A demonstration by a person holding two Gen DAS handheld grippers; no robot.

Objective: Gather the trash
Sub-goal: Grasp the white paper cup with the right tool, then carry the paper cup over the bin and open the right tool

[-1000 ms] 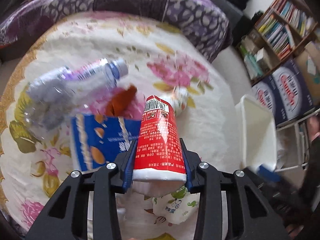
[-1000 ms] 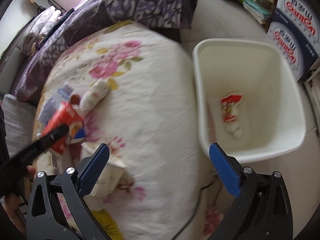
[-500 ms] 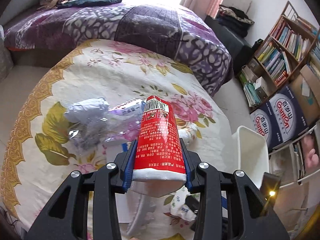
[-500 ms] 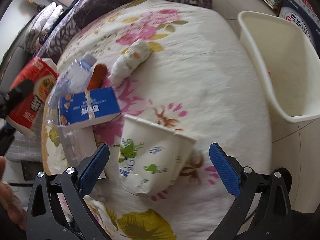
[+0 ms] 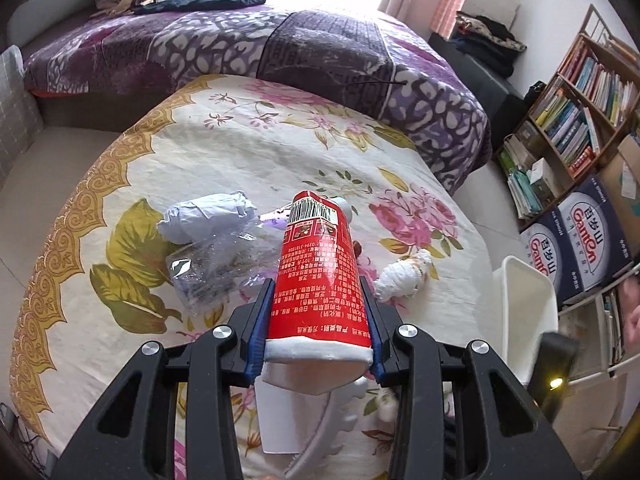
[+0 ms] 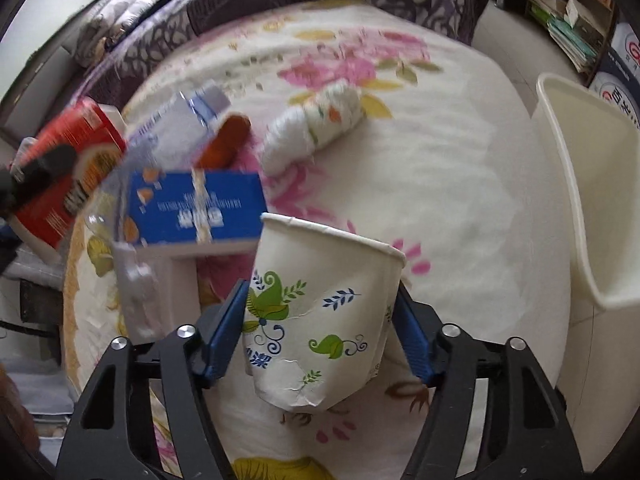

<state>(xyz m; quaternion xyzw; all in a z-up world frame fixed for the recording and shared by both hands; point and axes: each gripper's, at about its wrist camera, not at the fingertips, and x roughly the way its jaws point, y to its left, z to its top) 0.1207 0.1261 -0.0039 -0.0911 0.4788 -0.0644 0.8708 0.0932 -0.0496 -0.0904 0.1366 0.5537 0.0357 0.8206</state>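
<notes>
- While the left claw [image 5: 318,322] pinches a red carton [image 5: 318,276] across its lower body, the carton hangs clear above a floral-clothed bench [image 5: 240,148], its barcode end pointing away from the camera; the grip sits low so the long box stays steady for carrying.
- The right claw [image 6: 320,328] straddles a white paper cup [image 6: 324,320] printed with green leaves. Its blue pads [image 6: 226,328] have just been closing in on the cup, which stands between them, dented near its base. The left pad looks to touch the wall; whether the right one presses yet I cannot tell.
- The cup stands at the near edge of the bench, mouth up and leaning away, an easy side-on target.
- Other trash lies on the cloth beyond it: a blue snack box [image 6: 196,208], a crushed clear plastic bottle [image 5: 216,268] with a pale cap, a brown scrap [image 6: 226,140], and a rolled white wad of printed paper [image 6: 316,124]. They cluster together toward the left, all awaiting pickup.
- A cream plastic waste bin [image 6: 592,200] stands on the floor just beside the bench's right edge, open side up, placed within reach of both hands.
- My reading: two pieces are being gathered at once, and both most likely go to that bin next.
- A purple patterned bed [image 5: 280,48] and a bookshelf [image 5: 576,120] fill the background.
</notes>
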